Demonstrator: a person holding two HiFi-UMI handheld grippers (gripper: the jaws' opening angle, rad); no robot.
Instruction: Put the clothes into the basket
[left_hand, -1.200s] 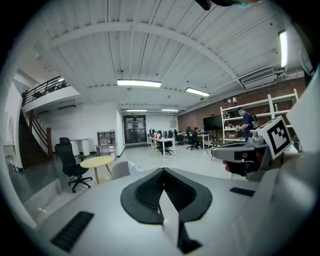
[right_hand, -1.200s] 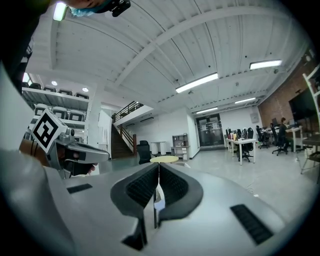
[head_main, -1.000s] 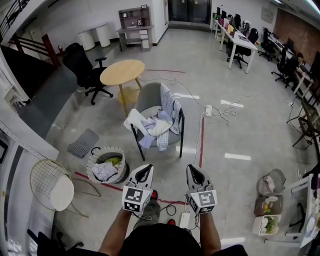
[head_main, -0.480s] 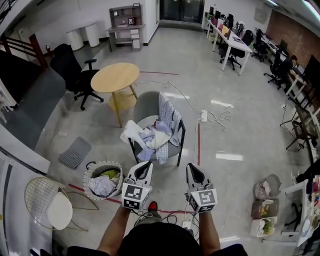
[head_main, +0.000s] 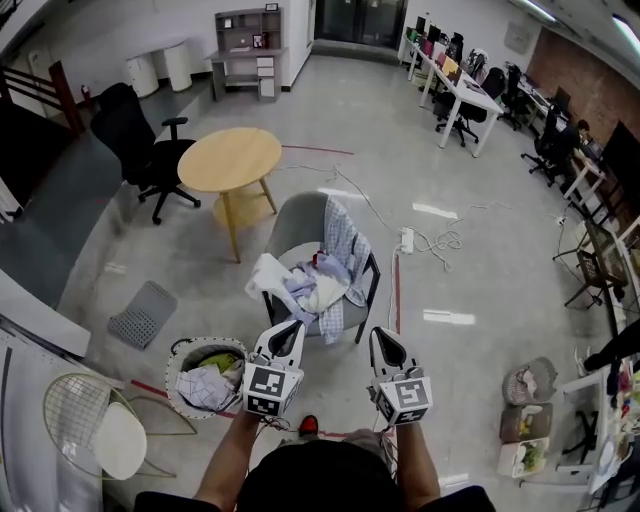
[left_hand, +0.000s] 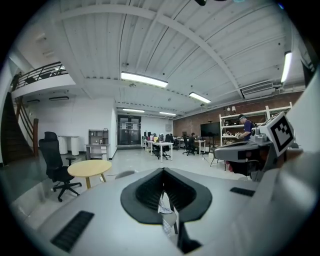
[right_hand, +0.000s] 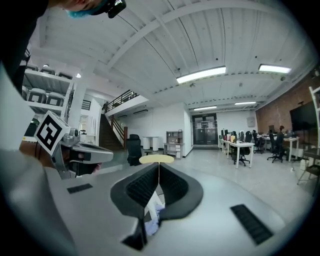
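Observation:
A heap of white, pale blue and checked clothes (head_main: 312, 285) lies on a grey chair (head_main: 300, 215), with a checked shirt (head_main: 347, 240) draped over its back. The round basket (head_main: 178, 352) stands on the floor left of the chair and holds some clothes. Both grippers are held side by side just short of the chair. My left gripper (head_main: 292, 328) is shut and empty, its tip between basket and chair. My right gripper (head_main: 381, 336) is shut and empty too. A bit of the clothes (left_hand: 167, 210) shows under the left gripper's (left_hand: 162, 173) jaws, and clothes (right_hand: 152, 212) show under the right gripper's (right_hand: 158, 167) jaws.
A round wooden table (head_main: 228, 158) and a black office chair (head_main: 130, 125) stand beyond the grey chair. A wire chair (head_main: 95, 430) is at the lower left, a grey mat (head_main: 142, 313) near the basket. A power strip with cables (head_main: 407, 240) and red floor tape (head_main: 397, 290) lie to the right.
Both grippers have moved forward together toward the chair; the chair and basket now sit closer in the head view. Both pairs of jaws have stayed shut.

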